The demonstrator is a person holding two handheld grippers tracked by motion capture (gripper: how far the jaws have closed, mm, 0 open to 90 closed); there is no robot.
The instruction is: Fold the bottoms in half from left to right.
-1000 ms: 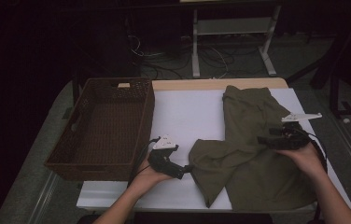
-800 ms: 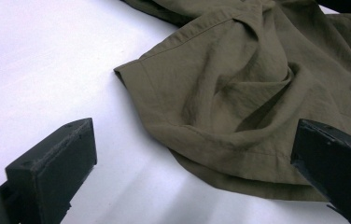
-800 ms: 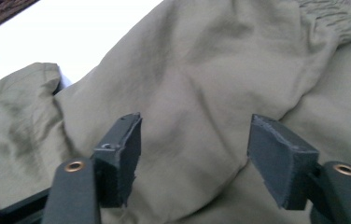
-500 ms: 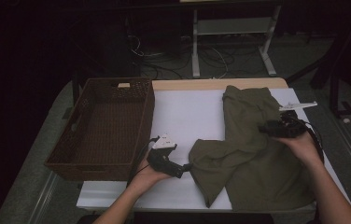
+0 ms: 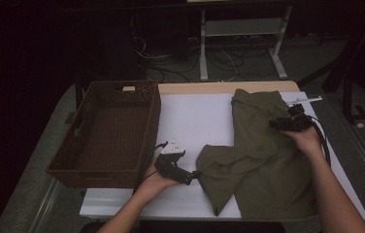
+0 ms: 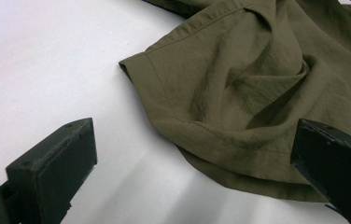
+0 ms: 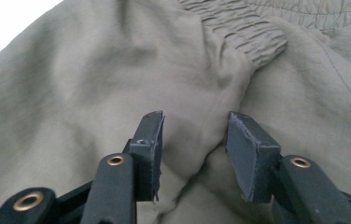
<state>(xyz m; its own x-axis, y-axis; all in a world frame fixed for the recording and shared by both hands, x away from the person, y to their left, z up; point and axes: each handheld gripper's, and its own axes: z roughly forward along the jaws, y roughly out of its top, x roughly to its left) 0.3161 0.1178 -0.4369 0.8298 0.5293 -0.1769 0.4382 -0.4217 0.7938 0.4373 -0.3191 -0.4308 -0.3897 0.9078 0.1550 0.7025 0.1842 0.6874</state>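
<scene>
Since a second ago, right tongs [image 7: 192,154] are sliding toward twelve o'clock along the olive trousers [image 5: 263,160] at the table's [image 5: 195,116] three o'clock, partly apart astride a ridge. Left tongs [image 6: 192,172], wide apart, are risking missing the hem.

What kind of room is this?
Probably a workshop or lab, not a home: a white-topped work table, tangled cables on the floor behind it, and a hand-held black gripper beside olive-green cloth shorts.
</scene>
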